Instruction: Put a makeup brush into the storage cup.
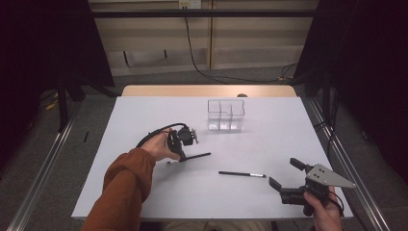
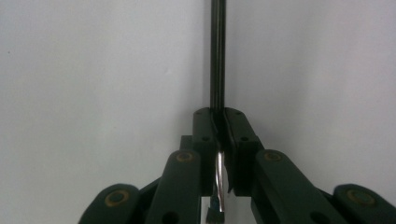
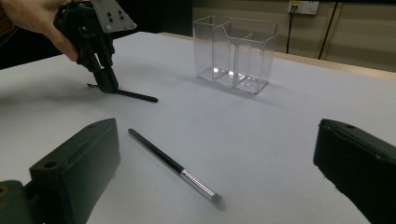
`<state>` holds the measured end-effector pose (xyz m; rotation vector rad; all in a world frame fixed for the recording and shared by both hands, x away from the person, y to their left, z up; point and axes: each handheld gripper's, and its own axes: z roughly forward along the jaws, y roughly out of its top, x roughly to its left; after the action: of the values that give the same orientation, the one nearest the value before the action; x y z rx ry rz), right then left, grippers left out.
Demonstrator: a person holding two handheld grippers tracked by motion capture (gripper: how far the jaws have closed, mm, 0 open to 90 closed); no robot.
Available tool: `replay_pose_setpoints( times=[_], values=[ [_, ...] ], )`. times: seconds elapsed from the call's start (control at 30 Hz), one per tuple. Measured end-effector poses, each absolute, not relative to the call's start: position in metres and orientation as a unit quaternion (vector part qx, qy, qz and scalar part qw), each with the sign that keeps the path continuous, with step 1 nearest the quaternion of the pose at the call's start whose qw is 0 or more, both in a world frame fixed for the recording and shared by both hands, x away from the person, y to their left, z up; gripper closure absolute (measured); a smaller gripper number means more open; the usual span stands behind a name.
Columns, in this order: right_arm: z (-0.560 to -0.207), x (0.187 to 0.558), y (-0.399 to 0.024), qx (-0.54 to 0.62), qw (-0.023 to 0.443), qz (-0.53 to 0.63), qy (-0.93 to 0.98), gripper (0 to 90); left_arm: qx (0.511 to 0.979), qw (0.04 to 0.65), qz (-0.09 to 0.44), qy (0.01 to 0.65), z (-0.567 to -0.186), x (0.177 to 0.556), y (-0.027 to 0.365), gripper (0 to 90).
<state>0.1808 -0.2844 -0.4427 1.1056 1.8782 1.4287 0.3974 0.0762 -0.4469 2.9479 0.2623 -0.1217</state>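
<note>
Brushes lie on the white bench [image 1: 144,192], two of them, slim and black. One brush [image 1: 196,156] sits left of the bench's middle, and the left gripper [image 1: 182,155] points straight down onto it with its jaws closed around the shaft near the silver ferrule end. In the left gripper view the black handle [image 2: 217,56] runs straight up out of the pinched jaws, while the shiny ferrule [image 2: 220,179] and dark bristle tip show below them. The person's left hand [image 1: 161,146], in a rust-orange sleeve [image 1: 126,185], wraps the gripper body, and its cable [image 1: 156,132] arcs back over the wrist.

The second brush [image 1: 242,173] lies flat and free on the bench, toward the near edge and right of the middle, its silver ferrule pointing toward the right edge. In the right gripper view this second brush [image 3: 173,164] lies between the two jaws and ahead of them, touching neither.

The right gripper [image 1: 285,174] is held near the near right corner by the person's right hand [image 1: 327,209], with the grey three-cornered plate [image 1: 329,176] on top. Its jaws stand wide apart and hold nothing; they point toward the bench's middle.

A clear plastic organiser [image 1: 226,114] with upright compartments stands toward the far edge, a little right of the centre line, well apart from both brushes. Its compartments look empty in the right gripper view [image 3: 236,51].
</note>
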Motion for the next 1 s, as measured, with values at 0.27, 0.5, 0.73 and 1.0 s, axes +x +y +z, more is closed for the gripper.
replay_pose_setpoints(
  times=[0.27, 0.5, 0.73, 1.0],
  values=[
    [-0.443, 0.181, -0.285, 0.409, 0.265, 0.528, 0.696, 0.2, 0.989, 0.098, -0.043, 0.101, -0.446, 0.398, 0.079, 84.3],
    [-0.443, 0.181, -0.285, 0.411, 0.266, 0.528, 0.694, 0.2, 0.986, 0.112, -0.05, 0.114, -0.446, 0.4, 0.084, 84.3],
    [-0.443, 0.182, -0.285, 0.411, 0.269, 0.527, 0.694, 0.1, 0.982, 0.128, -0.051, 0.125, -0.445, 0.399, 0.089, 84.3],
    [-0.444, 0.184, -0.284, 0.416, 0.277, 0.525, 0.689, 0.1, 0.974, 0.17, -0.052, 0.142, -0.435, 0.398, 0.096, 84.4]
  ],
)
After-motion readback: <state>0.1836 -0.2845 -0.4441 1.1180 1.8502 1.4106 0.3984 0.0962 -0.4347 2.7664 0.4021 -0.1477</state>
